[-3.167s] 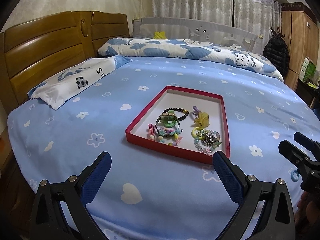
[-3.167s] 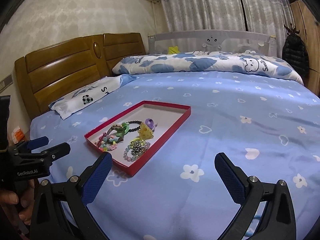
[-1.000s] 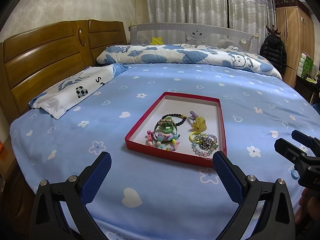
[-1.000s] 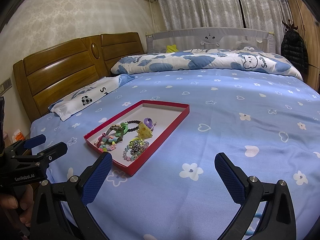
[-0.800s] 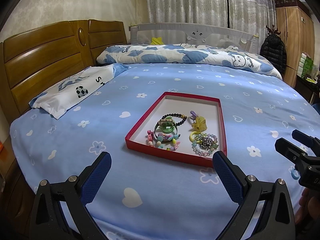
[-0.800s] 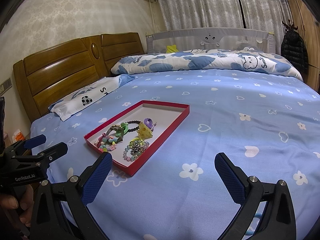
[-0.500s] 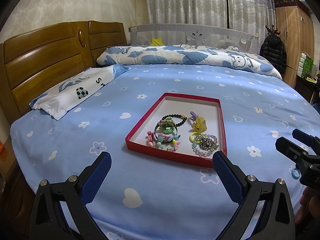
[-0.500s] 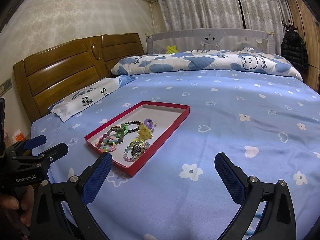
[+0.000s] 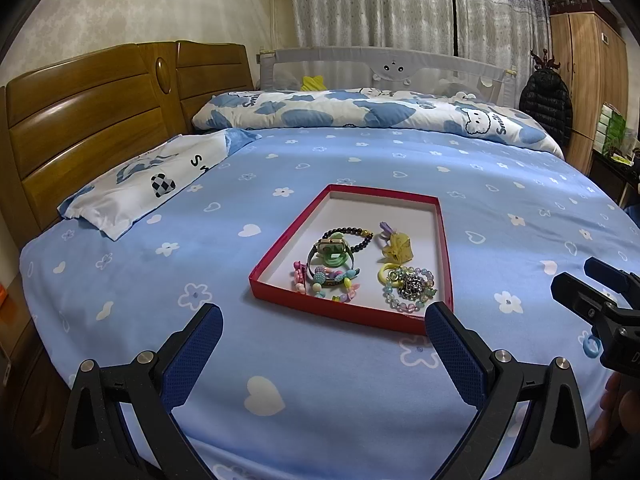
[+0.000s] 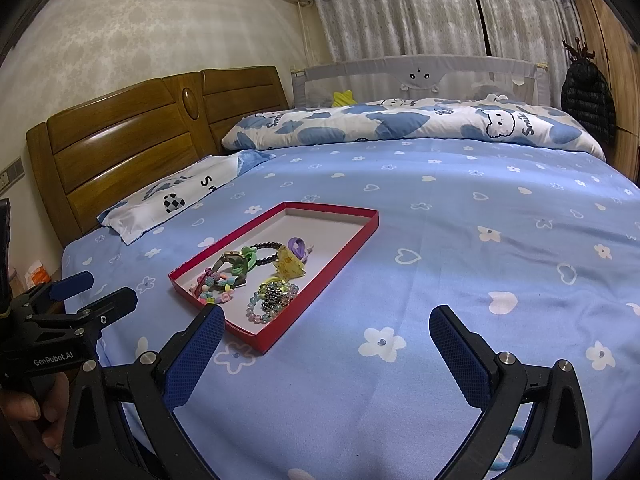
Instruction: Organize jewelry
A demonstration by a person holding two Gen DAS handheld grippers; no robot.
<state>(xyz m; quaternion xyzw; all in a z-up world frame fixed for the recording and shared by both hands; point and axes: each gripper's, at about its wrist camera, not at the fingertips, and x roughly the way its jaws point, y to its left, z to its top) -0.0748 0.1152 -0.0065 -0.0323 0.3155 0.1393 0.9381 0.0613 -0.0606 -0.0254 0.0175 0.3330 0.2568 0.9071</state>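
Several small pieces of jewelry are lying bunched at the near end of a shallow red tray, which is sitting on a blue bedsheet printed with hearts and flowers. Both grippers are hovering above the sheet, short of the tray. The left gripper is holding its jaws spread wide with nothing between them, and the right gripper is doing the same.

Nothing in the tray is looking heavy. A dark bead bracelet is lying partly under a watch with a green strap; in front of them a pastel bead string is curling loosely. On the right side a yellow hair clip is resting near a clear bead bracelet that is ringing a small heap of metal chain.

The bead strings are probably going limp and slippery when lifted, so pinching across the strand where it lies clear of its neighbours is looking safest. The chain is likely snagging on the beads around it. The watch case is stiff and offering the firmest hold. The tray itself appears to be thin card, so it may be sliding or tipping on the soft bedding if nudged at its rim.
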